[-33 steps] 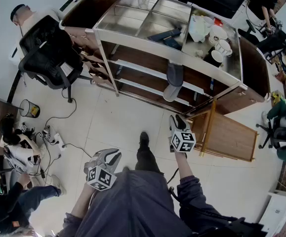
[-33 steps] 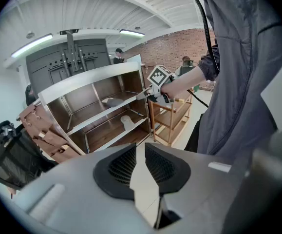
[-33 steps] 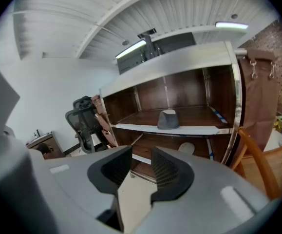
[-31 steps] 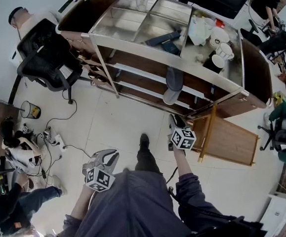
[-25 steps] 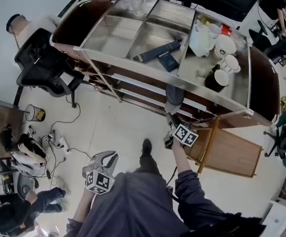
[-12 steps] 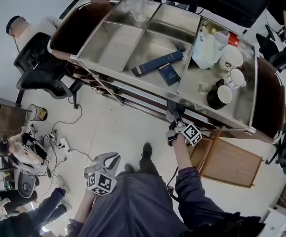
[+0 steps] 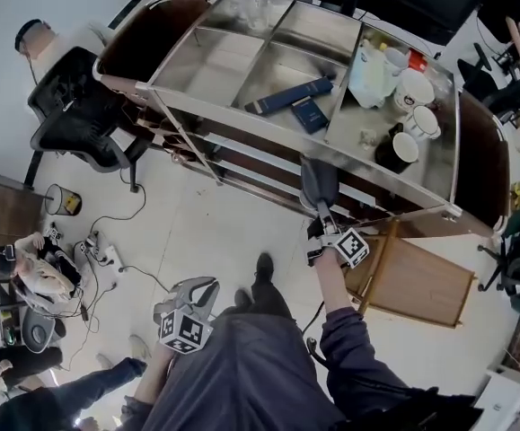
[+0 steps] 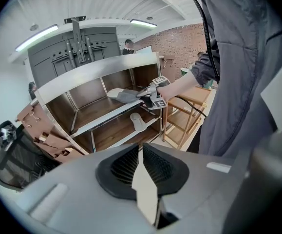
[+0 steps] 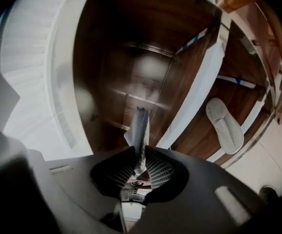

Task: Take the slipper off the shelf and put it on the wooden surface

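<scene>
A grey slipper (image 7: 318, 180) juts out of the middle shelf of the steel-framed shelf unit (image 7: 242, 92). My right gripper (image 7: 321, 219) is at its near end, and its jaws are closing. In the right gripper view the slipper (image 9: 140, 128) stands edge-on between the pads, which press on it. A white slipper (image 9: 225, 125) lies on the shelf board below. To the right stands the wooden side table (image 7: 418, 278). My left gripper (image 7: 201, 287) hangs low by my body, shut on nothing (image 8: 141, 152). Its view shows the grey slipper (image 8: 127, 96) and right gripper (image 8: 153, 93) at the shelf.
Two blue books (image 7: 288, 97), a white jug (image 7: 370, 72) and mugs (image 7: 414, 86) sit on the shelf unit's top. A black office chair (image 7: 80, 115) stands at the left. Cables and a bin (image 7: 62, 200) lie on the floor, with people seated around.
My right gripper has reached forward from beside the wooden table to the shelf and closed its jaws round the grey slipper's near end. The left gripper has stayed put.
</scene>
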Demonstrator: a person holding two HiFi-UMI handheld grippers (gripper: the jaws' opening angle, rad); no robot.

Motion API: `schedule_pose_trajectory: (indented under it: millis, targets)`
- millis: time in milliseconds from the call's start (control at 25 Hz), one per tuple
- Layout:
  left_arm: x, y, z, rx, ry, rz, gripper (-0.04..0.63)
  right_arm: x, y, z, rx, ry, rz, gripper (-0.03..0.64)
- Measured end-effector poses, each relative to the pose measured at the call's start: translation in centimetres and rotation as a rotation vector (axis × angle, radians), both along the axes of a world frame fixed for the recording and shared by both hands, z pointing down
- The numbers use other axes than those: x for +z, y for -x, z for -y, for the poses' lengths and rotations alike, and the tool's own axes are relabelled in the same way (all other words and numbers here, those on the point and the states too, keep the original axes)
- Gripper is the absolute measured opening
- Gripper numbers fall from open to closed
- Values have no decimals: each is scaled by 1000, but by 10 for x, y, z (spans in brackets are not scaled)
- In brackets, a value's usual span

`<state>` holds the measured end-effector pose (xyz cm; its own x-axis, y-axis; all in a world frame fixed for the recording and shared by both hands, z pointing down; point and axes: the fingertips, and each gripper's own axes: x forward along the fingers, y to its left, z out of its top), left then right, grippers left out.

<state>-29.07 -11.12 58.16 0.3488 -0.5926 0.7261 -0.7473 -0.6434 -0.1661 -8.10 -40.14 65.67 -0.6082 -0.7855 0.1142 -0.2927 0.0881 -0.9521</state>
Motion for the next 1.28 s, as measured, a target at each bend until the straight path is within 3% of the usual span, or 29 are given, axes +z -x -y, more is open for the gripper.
schedule_pose_trajectory:
  millis: [200,360,520,800,1040,1280]
  targets:
    - [-1,-16,-31,81,-28,-33,40,-40,-17,-80,8,-24,63,58]
    - [7,-48,-56,197,-24,-61,35,-62,-56,-162,51,-31,64,58]
    - [7,-90,-73,318,-20,-64,35,-79,-125,-242,131,-43,51,58]
    - [9,-158,-96,409,-5,-39,28,-64,-277,-321,359,-14,59,58]
    - [13,-228,-92,383,19,31,26,41,-379,-317,388,135,-16,58]
    - [-1,-293,-102,273,32,62,21,132,-409,-298,316,318,-55,61]
